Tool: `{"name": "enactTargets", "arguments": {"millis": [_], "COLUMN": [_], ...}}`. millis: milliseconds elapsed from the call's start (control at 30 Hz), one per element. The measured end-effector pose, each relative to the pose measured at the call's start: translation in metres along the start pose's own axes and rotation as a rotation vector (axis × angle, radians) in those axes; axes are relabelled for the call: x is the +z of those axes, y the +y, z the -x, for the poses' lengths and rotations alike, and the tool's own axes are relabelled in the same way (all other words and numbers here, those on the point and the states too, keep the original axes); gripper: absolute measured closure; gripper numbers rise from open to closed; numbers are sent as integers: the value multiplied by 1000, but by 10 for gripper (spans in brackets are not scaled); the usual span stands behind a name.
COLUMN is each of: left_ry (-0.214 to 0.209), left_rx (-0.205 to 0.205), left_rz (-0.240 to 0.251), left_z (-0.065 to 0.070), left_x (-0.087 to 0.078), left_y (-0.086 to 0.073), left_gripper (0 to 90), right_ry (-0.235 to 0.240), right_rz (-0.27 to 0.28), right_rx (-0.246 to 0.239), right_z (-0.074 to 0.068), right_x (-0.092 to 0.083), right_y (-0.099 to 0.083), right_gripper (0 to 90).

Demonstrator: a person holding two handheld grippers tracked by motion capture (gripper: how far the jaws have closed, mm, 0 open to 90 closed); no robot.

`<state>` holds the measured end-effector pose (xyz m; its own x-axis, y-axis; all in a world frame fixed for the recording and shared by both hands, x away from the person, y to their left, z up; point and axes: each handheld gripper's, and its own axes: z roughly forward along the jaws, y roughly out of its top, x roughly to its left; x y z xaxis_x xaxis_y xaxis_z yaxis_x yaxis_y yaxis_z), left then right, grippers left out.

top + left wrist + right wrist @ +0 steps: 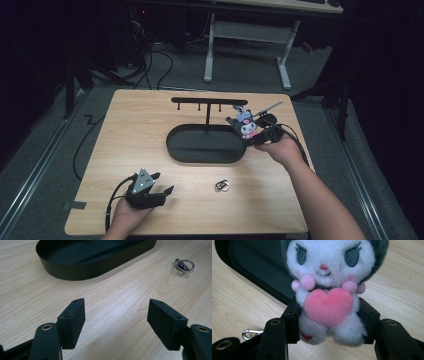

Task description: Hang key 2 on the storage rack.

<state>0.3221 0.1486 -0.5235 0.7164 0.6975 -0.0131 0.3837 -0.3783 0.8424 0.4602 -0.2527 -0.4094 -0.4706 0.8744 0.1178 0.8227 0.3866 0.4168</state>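
Right tool (329, 322) gripping plush keychain (328, 290) at right of frame; left tool (116, 322) idling wide open, empty; hanging on rack (208, 102) not yet done.

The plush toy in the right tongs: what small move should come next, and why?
Probably lift the plush toy toward the hook rack above the black tray. The right tongs already clamp it beside the tray, and its clip hangs free.
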Motion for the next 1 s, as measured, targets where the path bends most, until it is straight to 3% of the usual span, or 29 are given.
{"name": "enactTargets", "arguments": {"millis": [333, 533, 633, 800, 867, 933, 1000], "left_ry": [-1, -1, -2, -4, -6, -7, -9], "left_rx": [9, 12, 12, 9, 5, 2, 2], "left_rz": [-5, -8, -7, -7, -6, -8, -9], "left_z": [1, 1, 1, 0, 0, 0, 0], "left_x": [0, 1, 1, 1, 2, 2, 2], "left_y": [0, 0, 0, 1, 1, 2, 2], "left_gripper": [315, 314, 314, 316, 321, 326, 332], "right_ry": [11, 4, 4, -27, -50, -42, -50], "right_rz": [1, 1, 6, 39, 61, 115, 130], "right_rx": [25, 39, 48, 12, -25, -24, -38], "right_z": [1, 2, 2, -3, -8, -12, -14], "right_x": [22, 27, 24, 10, 4, -2, -4], "right_y": [0, 0, 0, -9, -16, -27, -33], "right_gripper": [445, 338, 314, 339, 364, 398, 419]}}
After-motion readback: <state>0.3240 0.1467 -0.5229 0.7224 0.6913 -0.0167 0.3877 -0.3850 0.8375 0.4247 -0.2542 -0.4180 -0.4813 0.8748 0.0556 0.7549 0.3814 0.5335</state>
